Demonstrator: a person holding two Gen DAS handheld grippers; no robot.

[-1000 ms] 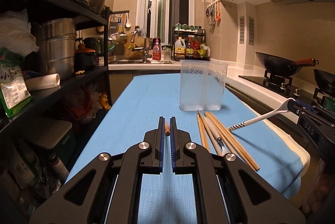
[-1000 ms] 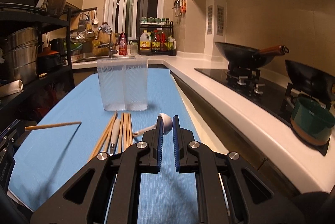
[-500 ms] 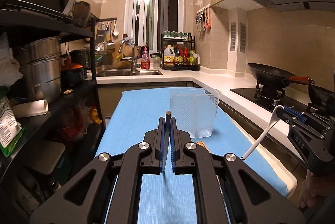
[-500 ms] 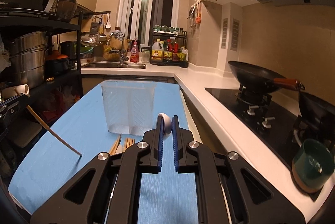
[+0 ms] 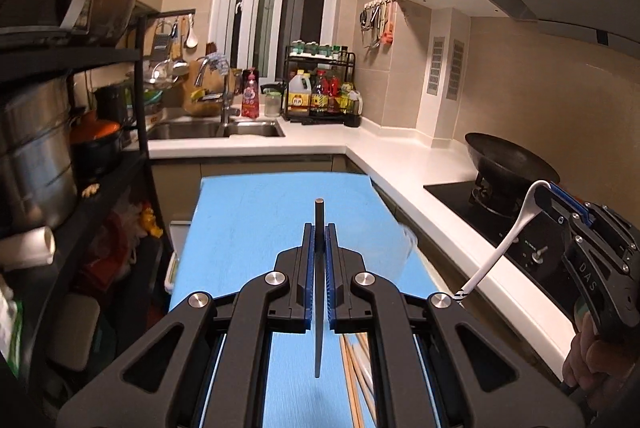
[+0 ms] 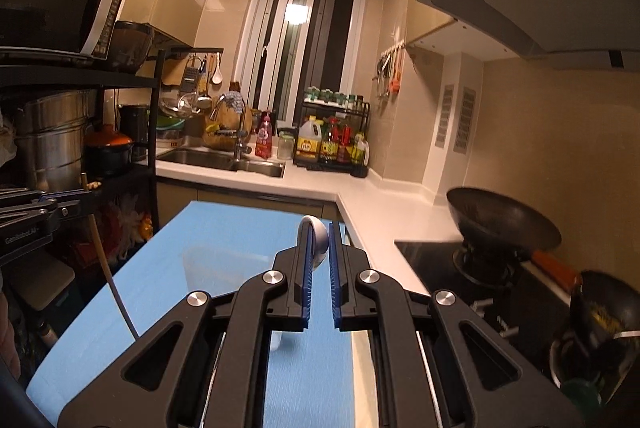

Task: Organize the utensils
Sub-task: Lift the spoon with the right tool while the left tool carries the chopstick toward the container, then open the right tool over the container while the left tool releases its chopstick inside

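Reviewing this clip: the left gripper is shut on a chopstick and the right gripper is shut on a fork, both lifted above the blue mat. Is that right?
Not quite. The right gripper is shut on a white spoon, not a fork; the right wrist view shows its rounded bowl between the fingers, and the left wrist view shows its curved handle. The left gripper is indeed shut on a chopstick, both above the blue mat.

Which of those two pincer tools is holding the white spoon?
The right gripper: the white spoon has its bowl clamped between the pads. The left gripper instead pinches a single chopstick, upright.
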